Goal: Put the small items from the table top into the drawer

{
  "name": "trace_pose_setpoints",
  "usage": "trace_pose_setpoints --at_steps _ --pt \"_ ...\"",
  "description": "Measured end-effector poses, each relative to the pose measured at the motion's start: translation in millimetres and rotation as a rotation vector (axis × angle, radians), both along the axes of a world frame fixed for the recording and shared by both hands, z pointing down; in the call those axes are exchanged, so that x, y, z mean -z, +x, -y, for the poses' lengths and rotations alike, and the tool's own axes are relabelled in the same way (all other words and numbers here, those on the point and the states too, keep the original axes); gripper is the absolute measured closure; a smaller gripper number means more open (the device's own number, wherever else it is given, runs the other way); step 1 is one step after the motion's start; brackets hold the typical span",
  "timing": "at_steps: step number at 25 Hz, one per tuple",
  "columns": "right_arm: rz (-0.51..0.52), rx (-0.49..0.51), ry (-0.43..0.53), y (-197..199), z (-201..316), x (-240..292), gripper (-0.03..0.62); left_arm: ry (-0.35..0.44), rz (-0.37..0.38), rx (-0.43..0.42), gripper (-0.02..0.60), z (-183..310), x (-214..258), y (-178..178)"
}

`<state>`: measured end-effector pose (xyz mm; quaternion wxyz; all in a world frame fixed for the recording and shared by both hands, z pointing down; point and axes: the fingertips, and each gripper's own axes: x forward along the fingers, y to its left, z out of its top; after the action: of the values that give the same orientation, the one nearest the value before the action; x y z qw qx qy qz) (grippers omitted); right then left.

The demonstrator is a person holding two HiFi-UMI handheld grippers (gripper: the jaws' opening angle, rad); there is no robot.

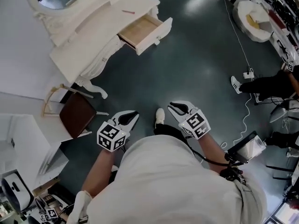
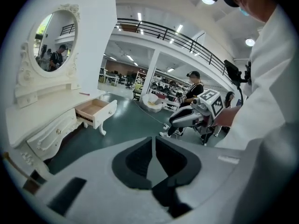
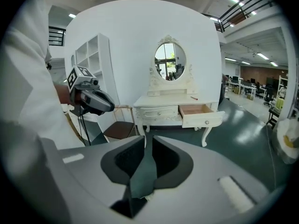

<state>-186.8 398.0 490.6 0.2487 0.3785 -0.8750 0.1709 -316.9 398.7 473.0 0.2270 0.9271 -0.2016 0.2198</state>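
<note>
The left tool [image 1: 134, 115] has its jaws parted by a mere slit with nothing in it. The right tool [image 1: 174, 107] has its tips together and is also empty. Well ahead of both, across the floor, stands the white dressing table [image 1: 103, 22] with its drawer [image 1: 156, 34] standing open. Just beyond the drawer from the tools, a thin red stick [image 1: 128, 11] lies on the table top (a pencil or pen, too small to tell). It looks light, stiff and apt to roll; pinching it across its middle seems best.
</note>
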Motion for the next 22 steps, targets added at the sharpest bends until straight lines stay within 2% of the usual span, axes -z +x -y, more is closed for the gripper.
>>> trace_pose_setpoints --at_steps 5,11,18,22 --pt "0.011 0.008 0.021 62 66 3 0.592 0.032 0.037 0.028 0.554 99 12 59" --pt "0.042 -0.056 -0.023 137 105 -4 0.592 0.014 0.038 0.014 0.552 176 15 136" --pt "0.071 -0.146 -0.037 197 127 -7 0.592 0.002 0.058 -0.003 0.554 241 11 191" --pt "0.076 -0.191 -0.065 224 169 -18 0.592 -0.006 0.024 0.030 0.552 310 6 221"
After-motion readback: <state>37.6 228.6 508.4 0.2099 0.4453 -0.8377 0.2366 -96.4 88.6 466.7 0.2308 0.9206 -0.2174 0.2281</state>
